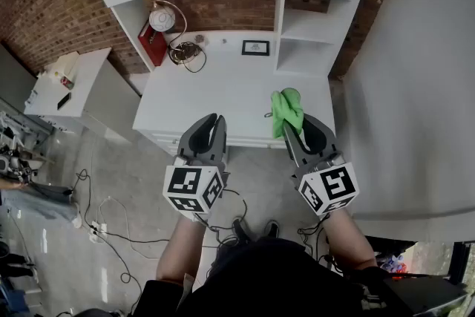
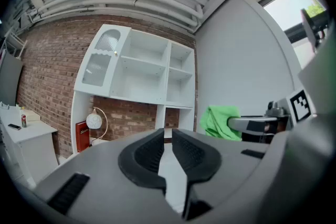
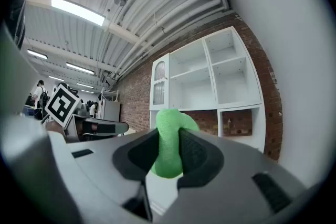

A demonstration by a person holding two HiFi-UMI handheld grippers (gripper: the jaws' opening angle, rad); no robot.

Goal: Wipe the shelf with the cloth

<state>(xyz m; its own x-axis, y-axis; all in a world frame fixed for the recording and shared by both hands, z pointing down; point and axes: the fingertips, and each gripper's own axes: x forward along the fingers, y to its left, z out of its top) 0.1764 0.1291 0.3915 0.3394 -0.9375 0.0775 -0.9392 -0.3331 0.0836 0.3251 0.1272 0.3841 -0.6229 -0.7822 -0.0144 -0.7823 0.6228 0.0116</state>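
Note:
A bright green cloth (image 1: 286,109) (image 3: 169,144) is bunched between the jaws of my right gripper (image 1: 297,126) (image 3: 169,136), which is shut on it, above the front right of the white shelf unit's counter (image 1: 215,96). The left gripper view shows the cloth (image 2: 220,122) off to the right. My left gripper (image 1: 213,122) (image 2: 168,136) hovers at the counter's front edge, its jaws close together with nothing between them. Open white shelf compartments (image 1: 308,30) rise at the back right.
On the counter's back stand a globe lamp (image 1: 161,20), a red book (image 1: 152,44), a tangle of cable (image 1: 185,52) and a small framed picture (image 1: 255,47). A low white side table (image 1: 67,82) is at the left. Cables (image 1: 104,226) trail over the floor. A grey wall (image 1: 415,85) closes the right.

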